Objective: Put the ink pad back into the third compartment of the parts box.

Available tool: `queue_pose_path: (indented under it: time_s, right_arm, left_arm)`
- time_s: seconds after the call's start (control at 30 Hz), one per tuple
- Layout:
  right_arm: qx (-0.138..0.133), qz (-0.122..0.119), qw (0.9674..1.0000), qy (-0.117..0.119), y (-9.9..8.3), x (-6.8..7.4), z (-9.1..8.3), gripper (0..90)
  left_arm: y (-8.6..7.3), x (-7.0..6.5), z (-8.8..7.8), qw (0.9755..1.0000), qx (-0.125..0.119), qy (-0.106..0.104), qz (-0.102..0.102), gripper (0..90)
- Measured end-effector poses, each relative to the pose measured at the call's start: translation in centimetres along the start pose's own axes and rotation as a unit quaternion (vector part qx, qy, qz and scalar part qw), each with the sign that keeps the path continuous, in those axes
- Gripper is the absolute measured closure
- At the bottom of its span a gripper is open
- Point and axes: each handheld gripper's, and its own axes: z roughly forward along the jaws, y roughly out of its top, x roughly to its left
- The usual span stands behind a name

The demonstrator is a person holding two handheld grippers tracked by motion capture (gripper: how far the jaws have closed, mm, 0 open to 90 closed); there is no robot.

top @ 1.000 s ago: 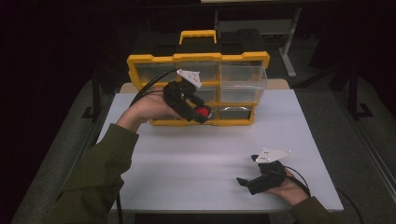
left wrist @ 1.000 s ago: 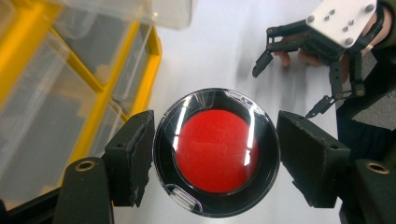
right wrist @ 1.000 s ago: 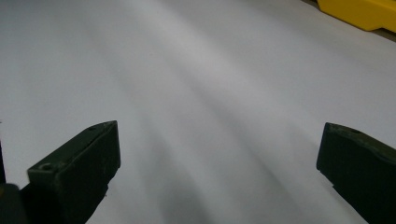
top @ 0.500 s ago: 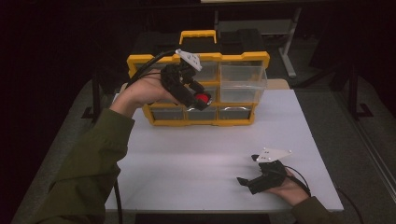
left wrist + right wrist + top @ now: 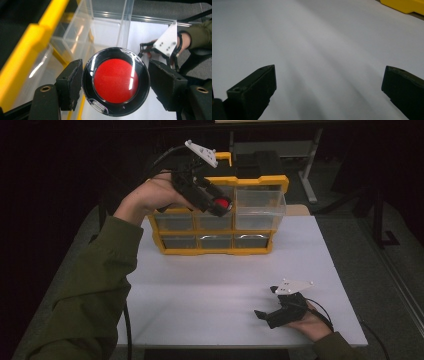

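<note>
Round red-lidded black container sitting clamped between pads of left gripper, held in air before upper clear drawers of yellow organizer at far side of white table. Right gripper resting near right on table, jaws standing wide, gripping nothing.

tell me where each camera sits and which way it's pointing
High view: above the person's side, looking forward and down at the white table and yellow organizer; both forearms show.
Left gripper view: on the left tool, looking down past the red disc; shares the right tool.
Right gripper view: on the right tool, skimming the table; jaws wide.
</note>
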Motion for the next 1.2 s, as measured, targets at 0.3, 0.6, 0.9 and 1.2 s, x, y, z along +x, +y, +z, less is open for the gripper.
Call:
queue_pose_path:
  time_s: [0.3, 0.6, 0.9, 1.2]
  right_arm:
    - [0.001, -0.002, 1.0000, 0.002, 0.0, 0.1, 0.0, 0.0]
    - [-0.001, -0.003, 1.0000, 0.004, 0.0, 0.1, 0.0, 0.0]
    - [-0.005, -0.004, 1.0000, 0.006, 0.0, 0.1, -0.2, 0.0]
    - [-0.006, -0.002, 1.0000, 0.007, 0.0, 0.1, -0.3, 0.0]
  left_arm:
    - [2.5, 1.0, 0.5, 0.9998, -0.021, 0.001, 0.003, 29.9]
    - [5.0, 1.2, 2.8, 0.9995, -0.032, -0.002, 0.009, 29.8]
    - [5.8, 1.8, 5.3, 0.9998, -0.015, -0.001, 0.010, 29.7]
    - [4.8, 2.0, 5.0, 0.9994, -0.031, 0.013, 0.001, 23.1]
